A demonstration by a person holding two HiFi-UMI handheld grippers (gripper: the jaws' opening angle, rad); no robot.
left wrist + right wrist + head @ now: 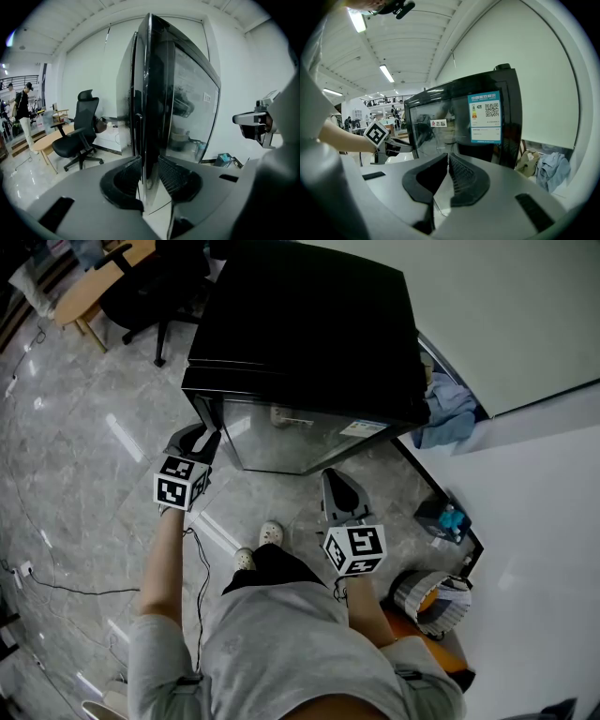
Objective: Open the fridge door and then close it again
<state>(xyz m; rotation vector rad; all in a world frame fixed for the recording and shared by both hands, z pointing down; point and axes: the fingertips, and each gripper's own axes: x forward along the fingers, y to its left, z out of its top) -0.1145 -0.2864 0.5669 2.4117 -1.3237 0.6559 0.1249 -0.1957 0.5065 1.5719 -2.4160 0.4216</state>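
Note:
A black fridge with a glass door stands in front of me. My left gripper is at the door's left free edge. In the left gripper view the door edge runs up between the two pads, and the left gripper is shut on it. The door lies close to the cabinet, with at most a narrow gap. My right gripper hangs before the lower right of the glass, apart from it. In its own view the right gripper is shut on nothing, facing the stickered door.
A black office chair and a wooden table stand beyond the fridge on the left. Blue cloth lies by the white wall at its right. A striped basket and a blue box sit near my right side. Cables cross the floor.

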